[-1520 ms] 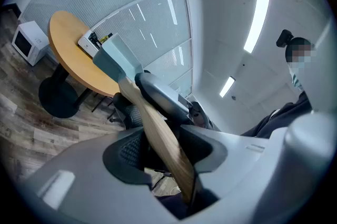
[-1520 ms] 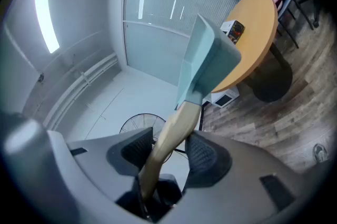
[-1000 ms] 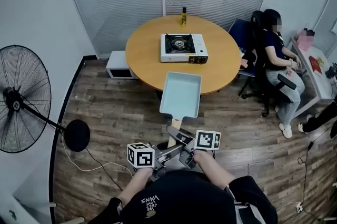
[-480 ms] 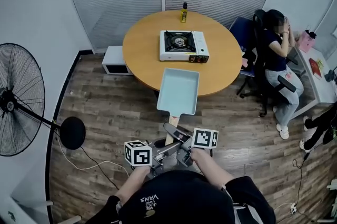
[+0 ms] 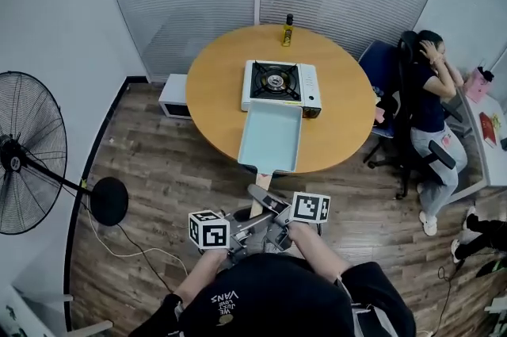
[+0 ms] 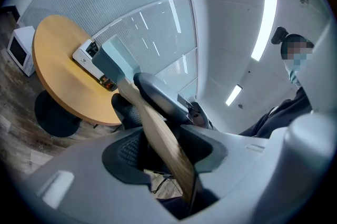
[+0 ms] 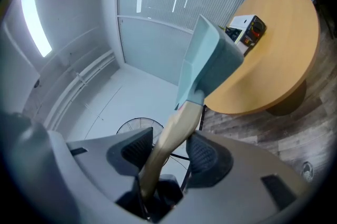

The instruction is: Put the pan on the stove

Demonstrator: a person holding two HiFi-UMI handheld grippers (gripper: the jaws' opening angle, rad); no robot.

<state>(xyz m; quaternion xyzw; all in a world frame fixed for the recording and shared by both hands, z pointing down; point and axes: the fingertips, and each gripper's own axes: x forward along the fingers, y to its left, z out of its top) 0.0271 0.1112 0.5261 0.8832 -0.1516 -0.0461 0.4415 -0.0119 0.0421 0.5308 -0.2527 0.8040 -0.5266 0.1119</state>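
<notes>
A pale blue rectangular pan point(image 5: 272, 137) with a wooden handle point(image 5: 260, 197) hangs in the air over the near edge of the round wooden table point(image 5: 218, 82). Its far rim reaches the front of the white portable stove point(image 5: 281, 83). My left gripper point(image 5: 252, 227) and right gripper point(image 5: 268, 203) are both shut on the handle, close in front of my body. In the left gripper view the handle point(image 6: 158, 128) runs between the pads of my left gripper point(image 6: 166, 149) toward the pan point(image 6: 113, 62). In the right gripper view my right gripper point(image 7: 171, 152) clamps the handle point(image 7: 174, 133) below the pan point(image 7: 208, 57).
A yellow bottle point(image 5: 287, 31) stands at the table's far edge. A standing fan point(image 5: 28, 153) is at the left, and a white box point(image 5: 176, 97) sits on the floor by the table. A person point(image 5: 432, 101) sits in a chair at the right.
The pan has travelled forward with both grippers, from over the floor to over the table's near edge, up to the stove. Both grips are unchanged.
</notes>
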